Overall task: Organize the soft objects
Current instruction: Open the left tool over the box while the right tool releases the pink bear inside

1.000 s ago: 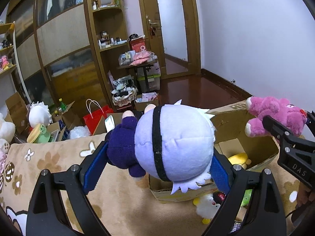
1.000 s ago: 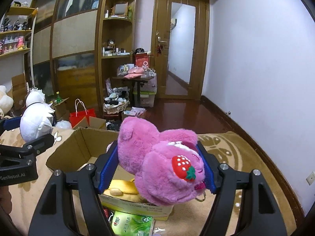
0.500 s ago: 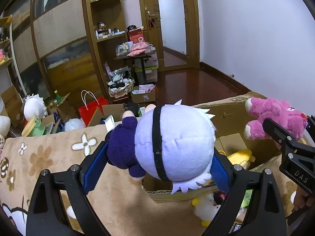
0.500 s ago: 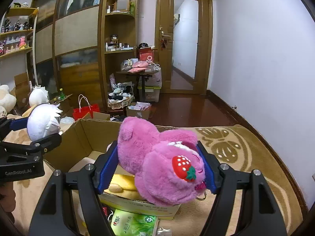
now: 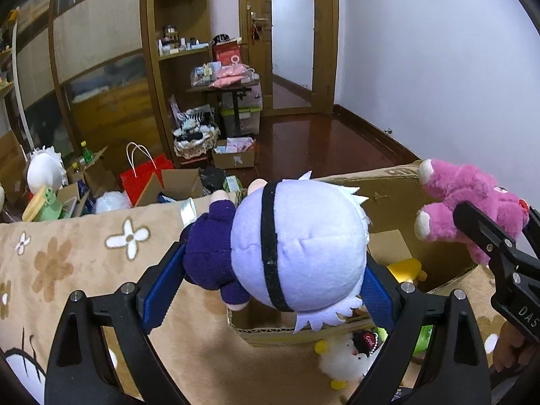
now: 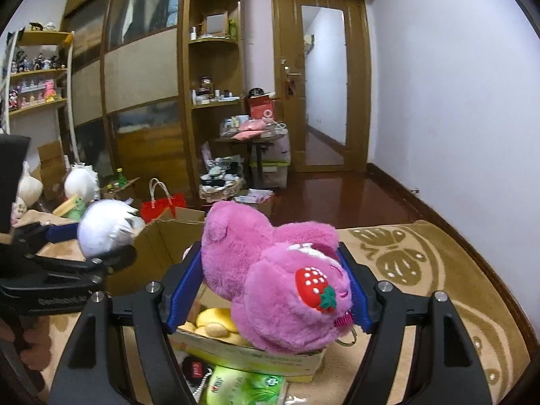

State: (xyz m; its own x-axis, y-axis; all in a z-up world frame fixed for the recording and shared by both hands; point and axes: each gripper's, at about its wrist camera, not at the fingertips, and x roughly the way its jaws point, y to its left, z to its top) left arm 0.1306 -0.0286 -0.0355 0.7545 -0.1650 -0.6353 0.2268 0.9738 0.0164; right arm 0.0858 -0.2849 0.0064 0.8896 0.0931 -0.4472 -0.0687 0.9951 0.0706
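A white-haired doll [image 5: 297,249] clamped in the left gripper [image 5: 270,283] and a pink plush bear [image 6: 276,283] clamped in the right gripper [image 6: 270,290] hang over an open cardboard box [image 5: 388,199] at twelve o'clock, a yellow toy [image 6: 216,320] already inside, both yet to drop.

Red bag [image 5: 145,175] near wicker basket [image 5: 195,143].
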